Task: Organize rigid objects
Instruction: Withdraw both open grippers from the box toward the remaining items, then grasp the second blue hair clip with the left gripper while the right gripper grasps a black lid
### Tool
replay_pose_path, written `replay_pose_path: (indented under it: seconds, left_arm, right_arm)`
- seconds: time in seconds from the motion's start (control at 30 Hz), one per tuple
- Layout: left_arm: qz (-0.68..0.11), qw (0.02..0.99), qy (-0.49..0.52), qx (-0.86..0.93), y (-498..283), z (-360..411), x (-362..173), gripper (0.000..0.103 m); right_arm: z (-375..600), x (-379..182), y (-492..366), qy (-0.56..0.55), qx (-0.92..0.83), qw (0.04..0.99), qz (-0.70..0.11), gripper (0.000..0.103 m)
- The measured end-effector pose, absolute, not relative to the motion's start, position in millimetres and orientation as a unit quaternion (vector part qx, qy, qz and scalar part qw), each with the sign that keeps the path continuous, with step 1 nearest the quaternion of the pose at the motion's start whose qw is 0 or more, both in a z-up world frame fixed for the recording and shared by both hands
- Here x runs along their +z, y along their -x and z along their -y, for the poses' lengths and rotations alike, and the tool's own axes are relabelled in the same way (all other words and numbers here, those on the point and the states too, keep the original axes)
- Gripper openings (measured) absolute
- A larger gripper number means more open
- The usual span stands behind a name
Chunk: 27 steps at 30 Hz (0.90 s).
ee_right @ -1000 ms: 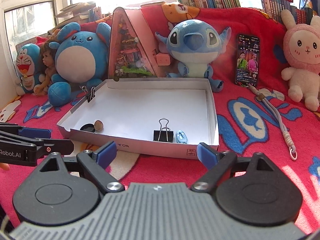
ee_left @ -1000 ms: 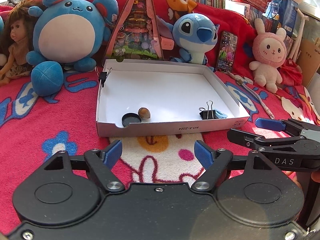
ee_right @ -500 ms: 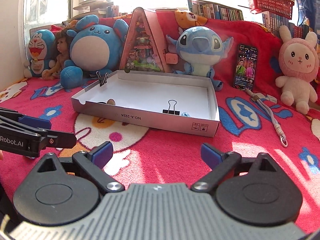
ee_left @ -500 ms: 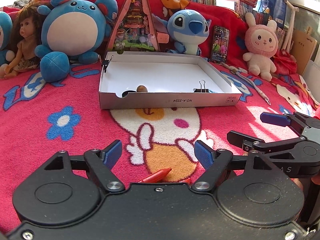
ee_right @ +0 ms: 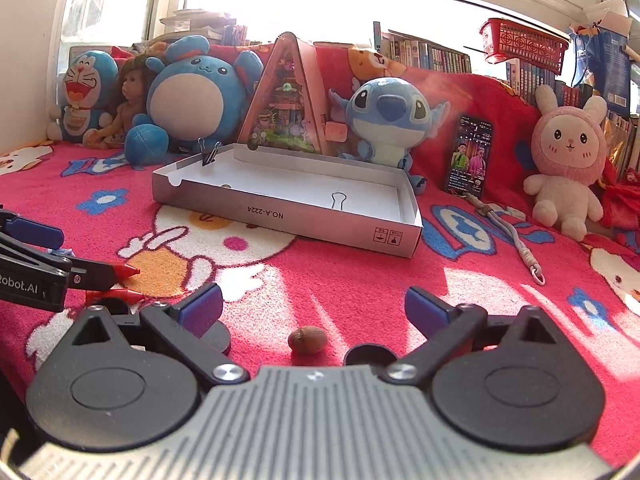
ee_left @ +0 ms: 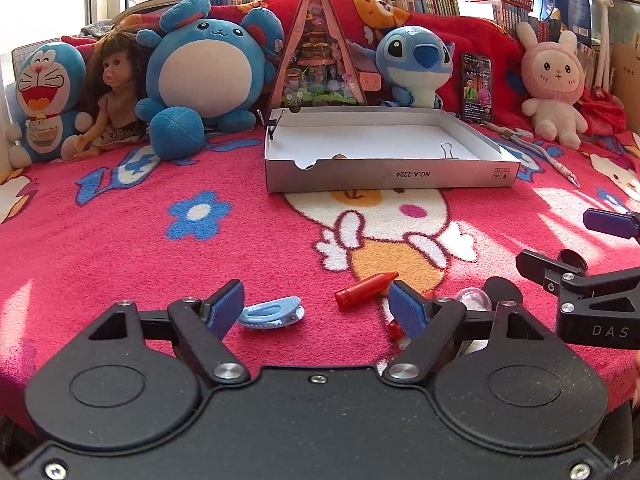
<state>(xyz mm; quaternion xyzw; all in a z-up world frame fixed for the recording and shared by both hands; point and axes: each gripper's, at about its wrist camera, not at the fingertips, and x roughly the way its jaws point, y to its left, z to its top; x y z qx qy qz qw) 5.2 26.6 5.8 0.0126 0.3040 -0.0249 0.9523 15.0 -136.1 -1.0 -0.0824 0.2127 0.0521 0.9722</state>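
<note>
Two loose items are lying between the parted, empty jaws of the left gripper (ee_left: 318, 307) in the left wrist view: a blue hair clip (ee_left: 272, 311) just beside the left pad and a red crayon (ee_left: 366, 289) near the right pad, both on the red blanket (ee_left: 120, 248). Farther back, the white cardboard box (ee_left: 390, 174) is sitting with a binder clip (ee_left: 447, 149) showing inside.

In the right wrist view, the right gripper (ee_right: 312, 310) is opening its jaws wide, gripping nothing, while a small brown nut (ee_right: 306, 339) is resting on the blanket between them. The box (ee_right: 288, 216) is sitting well beyond, in front of the Stitch plush (ee_right: 390, 120).
</note>
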Motion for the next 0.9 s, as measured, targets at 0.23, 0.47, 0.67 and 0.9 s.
replay_pose_path:
  seconds: [0.23, 0.47, 0.67, 0.9]
  left_arm:
    - [-0.292, 0.956, 0.009, 0.020, -1, -42, 6, 0.082]
    - [-0.311, 0.949, 0.042, 0.025, -5, -51, -2, 0.078]
    - [-0.312, 0.949, 0.042, 0.029, -4, -52, -5, 0.073]
    - [-0.311, 0.949, 0.038, 0.028, -3, -48, -6, 0.062]
  right_arm:
    - [138, -6, 0, 0.089, 0.036, 0.977, -0.191, 0.103]
    - [149, -11, 3, 0.070, -0.005, 0.979, -0.189, 0.103]
    - [162, -13, 6, 0.054, -0.023, 0.979, -0.197, 0.103]
    - [169, -18, 6, 0.041, -0.029, 0.975, -0.218, 0.100]
